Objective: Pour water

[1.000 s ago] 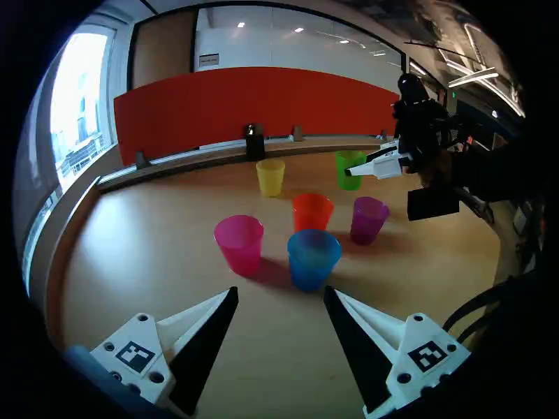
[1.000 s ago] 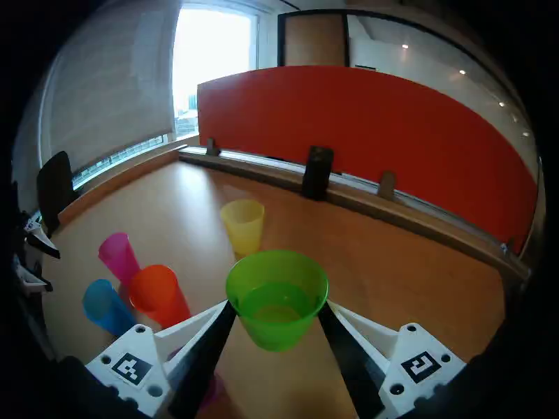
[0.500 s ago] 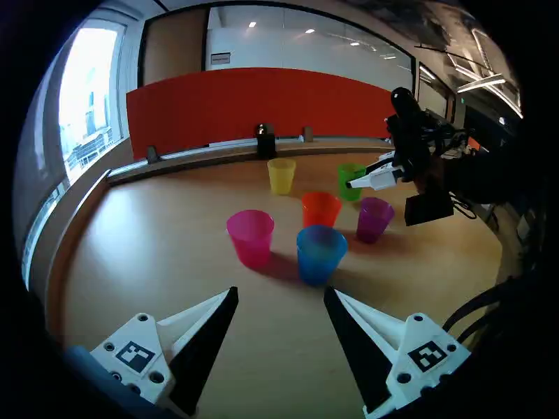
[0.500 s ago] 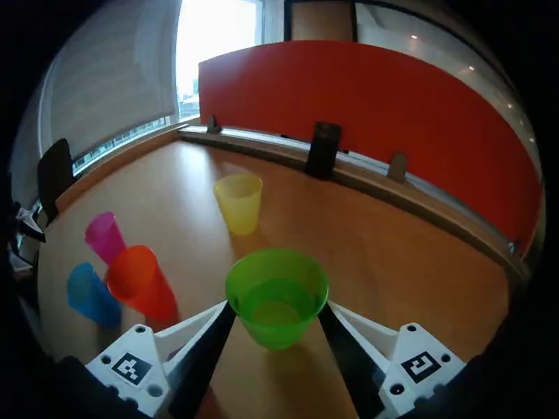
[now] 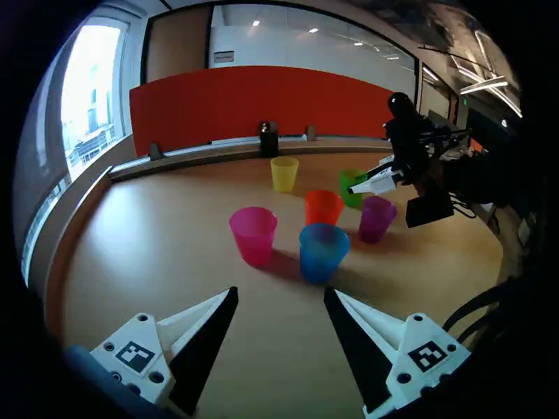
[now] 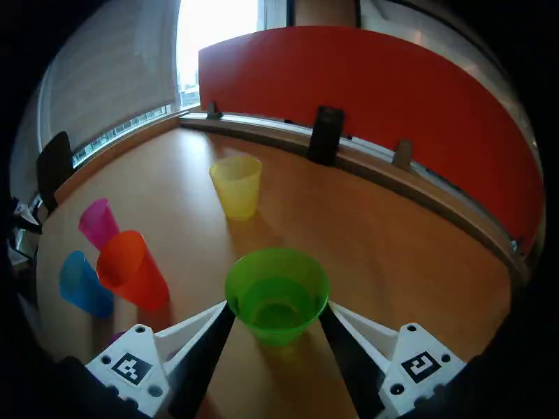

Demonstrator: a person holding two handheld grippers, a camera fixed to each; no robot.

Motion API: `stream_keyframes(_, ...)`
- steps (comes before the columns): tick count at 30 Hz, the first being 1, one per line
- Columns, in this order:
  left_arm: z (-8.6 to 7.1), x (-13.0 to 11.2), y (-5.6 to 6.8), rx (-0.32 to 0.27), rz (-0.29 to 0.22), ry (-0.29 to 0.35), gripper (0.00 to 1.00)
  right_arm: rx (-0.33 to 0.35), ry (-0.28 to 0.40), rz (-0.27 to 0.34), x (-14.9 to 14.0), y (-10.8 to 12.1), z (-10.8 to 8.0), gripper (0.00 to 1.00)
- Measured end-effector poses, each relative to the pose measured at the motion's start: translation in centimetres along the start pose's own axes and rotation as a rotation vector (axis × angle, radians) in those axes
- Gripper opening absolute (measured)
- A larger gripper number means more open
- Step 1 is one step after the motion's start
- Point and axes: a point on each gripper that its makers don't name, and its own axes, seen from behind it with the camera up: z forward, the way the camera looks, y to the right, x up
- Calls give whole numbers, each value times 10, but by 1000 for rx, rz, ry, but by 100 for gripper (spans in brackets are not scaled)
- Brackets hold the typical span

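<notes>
the right gripper (image 6: 276, 307) clamps an upright green cup (image 6: 277, 297) between both fingers, water showing in its lower part; whether the cup rests on the wooden table (image 6: 391, 258) cannot be told. ahead of it and slightly left stands a yellow cup (image 6: 236, 185). to its left an orange cup (image 6: 131, 271) sits nearest, with a pink cup (image 6: 98, 223) and a blue cup (image 6: 82, 283) beyond. a red partition (image 6: 391, 91) runs along the table's far edge. the left gripper (image 5: 280, 290) hangs with fingers spread wide, nothing between them; the blue cup stands just ahead of its right finger, the pink cup ahead to the left, a purple cup (image 5: 376, 218) farther right.
</notes>
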Motion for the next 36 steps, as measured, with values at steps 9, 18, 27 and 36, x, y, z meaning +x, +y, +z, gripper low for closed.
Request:
stream_keyframes(9, 1, -1, 0, 1, -5, -2, 91, 2, -24, -2, -6, 1, -2, 88)
stream_keyframes(18, 0, -1, -2, 8, -14, 0, 91, 3, -39, 1, -9, 1, -5, 88)
stream_keyframes(27, 0, -1, -2, 7, -15, 1, 91, -2, -54, -10, -10, 2, -7, 88)
stream_keyframes(36, 1, 1, -4, 7, -12, 4, 91, 6, -85, -21, -11, 2, -15, 88)
